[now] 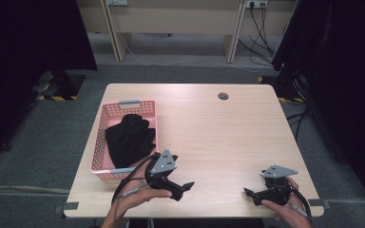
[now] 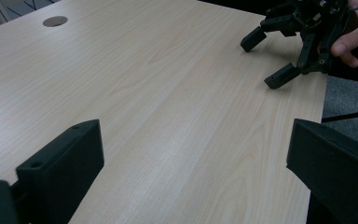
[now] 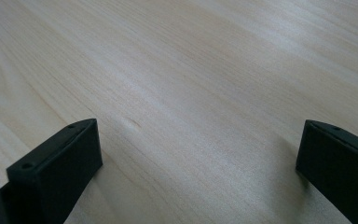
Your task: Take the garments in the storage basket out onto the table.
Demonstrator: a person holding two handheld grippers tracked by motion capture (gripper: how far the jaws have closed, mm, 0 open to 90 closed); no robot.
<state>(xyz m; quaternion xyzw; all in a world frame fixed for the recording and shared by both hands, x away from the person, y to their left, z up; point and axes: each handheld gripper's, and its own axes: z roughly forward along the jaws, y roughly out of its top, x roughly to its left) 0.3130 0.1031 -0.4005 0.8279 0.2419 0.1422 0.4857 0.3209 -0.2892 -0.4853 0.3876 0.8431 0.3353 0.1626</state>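
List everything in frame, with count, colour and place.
basket: 1, pink with grey handles, left side of table
cloth: 1 bundle, black, inside the basket
table: 1, light wood, centre, with a round cable hole near its far edge
desks: pale, on the floor behind the table
cables: black, far right by a wall socket
left tongs: 1, black, open, near edge beside the basket
right tongs: 1, black, open, near right corner
hands: 2, holding the tongs at the bottom edge
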